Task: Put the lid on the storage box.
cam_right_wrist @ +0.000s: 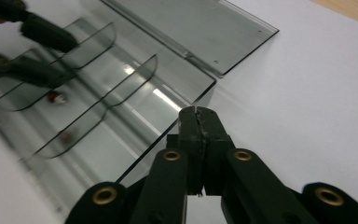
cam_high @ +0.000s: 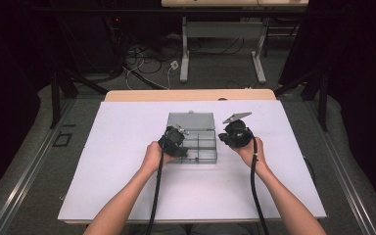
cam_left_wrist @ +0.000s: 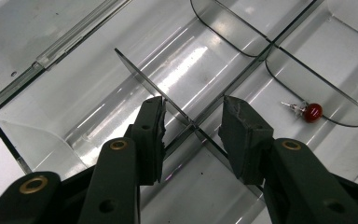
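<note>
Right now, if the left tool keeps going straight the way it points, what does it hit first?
Most likely the thin clear divider inside the clear box: the left tool is open with the divider between its jaws. Depth is hard to judge.

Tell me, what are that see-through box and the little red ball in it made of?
The box looks like clear, smoky hard plastic: glossy, with bright glints and thin curved dividers. The red ball is shiny, perhaps glass or plastic, on a small silvery, probably metal, post, like an earring stud.
</note>
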Motion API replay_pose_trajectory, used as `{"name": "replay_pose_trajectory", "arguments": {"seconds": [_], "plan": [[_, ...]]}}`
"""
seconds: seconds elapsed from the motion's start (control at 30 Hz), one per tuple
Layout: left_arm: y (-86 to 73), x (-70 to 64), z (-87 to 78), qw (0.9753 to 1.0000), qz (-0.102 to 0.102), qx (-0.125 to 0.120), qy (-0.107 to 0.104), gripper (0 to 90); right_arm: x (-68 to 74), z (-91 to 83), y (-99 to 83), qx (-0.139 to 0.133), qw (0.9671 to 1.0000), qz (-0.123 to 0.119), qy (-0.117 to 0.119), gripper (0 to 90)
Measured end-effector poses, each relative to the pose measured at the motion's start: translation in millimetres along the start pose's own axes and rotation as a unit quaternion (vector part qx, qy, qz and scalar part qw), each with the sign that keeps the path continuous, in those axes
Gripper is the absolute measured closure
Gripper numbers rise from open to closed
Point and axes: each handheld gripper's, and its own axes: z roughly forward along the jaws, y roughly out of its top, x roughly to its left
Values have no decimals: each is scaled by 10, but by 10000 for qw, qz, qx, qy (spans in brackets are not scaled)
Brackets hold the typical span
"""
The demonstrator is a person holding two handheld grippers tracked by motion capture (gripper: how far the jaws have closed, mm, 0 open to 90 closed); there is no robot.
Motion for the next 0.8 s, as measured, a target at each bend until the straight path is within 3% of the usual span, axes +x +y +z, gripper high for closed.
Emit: {"name": "replay_pose_trajectory", "arguments": {"seconds": [0.1, 0.23, 0.37, 0.47, 0.57, 0.6, 0.7, 0.73, 0.8], "plan": [[0, 4, -4, 10000, 8, 16, -4, 602, -69, 110, 30, 16, 9999, 96, -69, 900], [-6, 5, -4, 10000, -2, 9, -25, 602, -143, 262, 87, 229, 9993, 196, -206, 900], [-7, -1, -4, 10000, 19, 13, 4, 601, -208, 429, 136, 206, 9993, 252, -165, 900], [-3, -11, 0, 10000, 47, 9, 56, 601, -234, 553, 147, 418, 9985, 304, -191, 900], [-6, -8, 1, 10000, 43, -2, 40, 601, -246, 638, 153, 457, 9979, 410, -203, 900], [-7, -8, 1, 10000, 43, -7, 40, 600, -259, 672, 149, 357, 9984, 388, -192, 900], [-8, -7, 2, 10000, 40, -3, 36, 599, -279, 717, 162, 480, 9977, 425, -199, 900], [-8, -10, 4, 10000, 39, -14, 43, 599, -279, 768, 152, 237, 9984, 491, -175, 900], [-8, -11, 4, 10000, 39, -11, 48, 598, -296, 780, 183, 473, 9971, 568, -168, 900]]}}
